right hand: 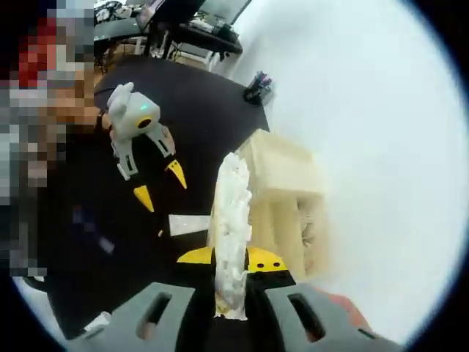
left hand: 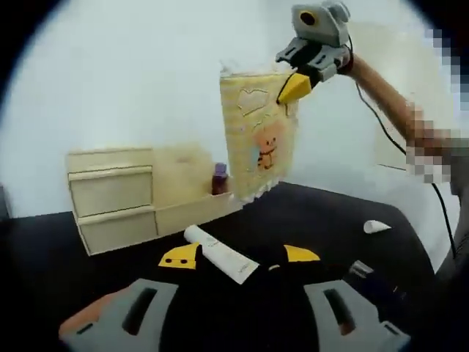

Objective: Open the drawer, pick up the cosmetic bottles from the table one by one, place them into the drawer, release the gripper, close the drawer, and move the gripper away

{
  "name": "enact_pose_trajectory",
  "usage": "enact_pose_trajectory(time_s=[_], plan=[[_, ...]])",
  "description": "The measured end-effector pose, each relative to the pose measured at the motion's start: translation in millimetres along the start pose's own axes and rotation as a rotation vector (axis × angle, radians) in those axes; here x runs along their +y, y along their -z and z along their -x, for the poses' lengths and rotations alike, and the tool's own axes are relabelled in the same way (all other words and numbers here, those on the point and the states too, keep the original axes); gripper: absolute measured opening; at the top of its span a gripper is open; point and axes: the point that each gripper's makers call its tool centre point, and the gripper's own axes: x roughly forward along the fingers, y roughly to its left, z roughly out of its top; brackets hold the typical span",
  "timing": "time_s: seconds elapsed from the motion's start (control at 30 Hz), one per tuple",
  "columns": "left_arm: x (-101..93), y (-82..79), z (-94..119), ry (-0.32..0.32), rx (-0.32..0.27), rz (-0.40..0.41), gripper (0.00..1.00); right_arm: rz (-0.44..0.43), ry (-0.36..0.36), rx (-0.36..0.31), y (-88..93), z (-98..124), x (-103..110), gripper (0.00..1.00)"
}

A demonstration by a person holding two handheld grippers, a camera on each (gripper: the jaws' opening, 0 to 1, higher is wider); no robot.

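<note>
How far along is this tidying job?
Done: the drawer looks open, a purple bottle inside. In hand: the right gripper holds up a yellow cartoon-print piece; the left gripper is open by a white tube. Left: stowing the tube, closing the drawer.

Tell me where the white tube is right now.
In the left gripper view the white tube lies on the black table, between the left gripper's yellow tips, just in front of the wooden drawer unit.

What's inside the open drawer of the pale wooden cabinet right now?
In the left gripper view, one dark purple bottle stands in the open drawer of the pale wooden cabinet. The yellow cartoon-print panel held by the right gripper covers the drawer's far end.
</note>
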Motion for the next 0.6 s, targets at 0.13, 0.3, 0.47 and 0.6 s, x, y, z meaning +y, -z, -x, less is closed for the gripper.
enact_pose_trajectory(time_s=[0.13, 0.3, 0.47, 0.6], plan=[[9.1, -12.1, -7.9, -0.008, 0.037, 0.022, 0.38, -0.007, 0.021, -0.022, -3.0, -5.5, -31.9, 0.1], [15.5, -17.0, -14.5, -0.01, 0.073, 0.059, 0.42, -0.017, 0.065, -0.034, -7.3, -11.9, -66.1, 0.1], [15.5, -19.7, -19.7, 0.016, 0.086, 0.029, 0.44, -0.022, 0.108, -0.036, -10.3, -16.8, -90.6, 0.1], [17.0, -19.1, -25.1, 0.027, 0.087, 0.015, 0.44, -0.015, 0.136, -0.027, -11.0, -26.6, -104.4, 0.1]])
